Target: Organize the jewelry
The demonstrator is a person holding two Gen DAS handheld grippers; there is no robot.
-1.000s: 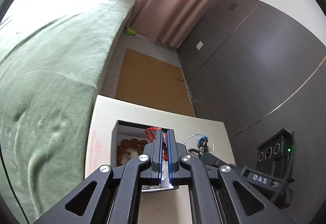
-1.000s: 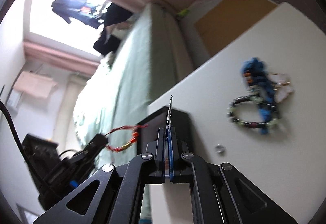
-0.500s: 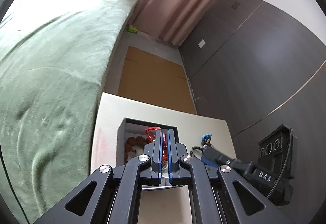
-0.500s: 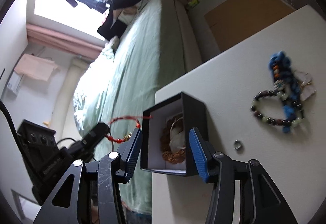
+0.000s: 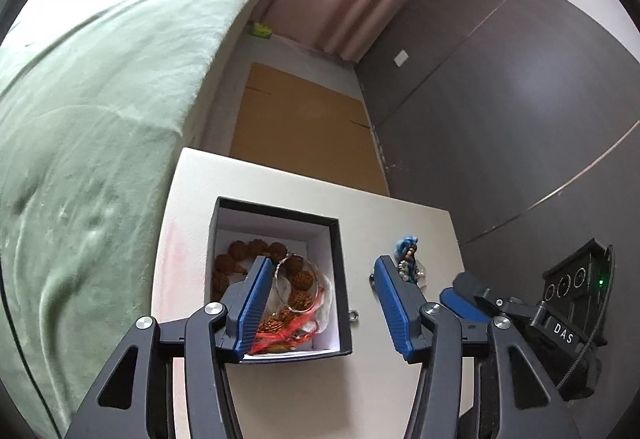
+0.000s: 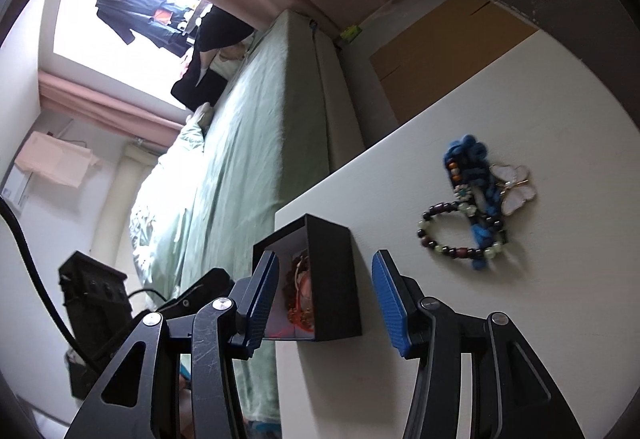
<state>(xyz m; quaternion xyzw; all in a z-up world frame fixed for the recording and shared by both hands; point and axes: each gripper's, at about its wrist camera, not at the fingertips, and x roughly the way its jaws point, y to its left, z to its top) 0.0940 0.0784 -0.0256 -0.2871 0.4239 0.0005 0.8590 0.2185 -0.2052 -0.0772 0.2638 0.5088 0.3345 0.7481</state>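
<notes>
**Both grippers open over the jewelry box**

A black box (image 5: 280, 275) with a white lining sits on a white table (image 5: 192, 199), next to a bed (image 5: 88, 111) under a green cover. The box is open at the top. Inside lie a brown bead bracelet (image 5: 240, 251), a thin metal bangle (image 5: 298, 283) and a red cord bracelet (image 5: 284, 335), the cord heaped in the near corner on top of the beads.

The left gripper (image 5: 320, 303) hangs above the box, and its jaws are opening. Nothing is gripped between them: the left blue pad stands over the box's inside, just beside the red cord, and the right pad stands past the box's right wall, over bare table. A small silver ring (image 5: 353, 316) lies on the table just outside that wall.

The right gripper (image 6: 324, 299) has its jaws apart at a middling width, straddling the box's dark side wall without touching it, as far as the view shows. It holds nothing.

Further right on the table, well apart from the box, lie a dark bead bracelet (image 6: 452, 235) with pale green beads, a blue knotted cord piece (image 6: 472, 175) across it, and a white butterfly charm (image 6: 514, 187) touching the cord.
</notes>
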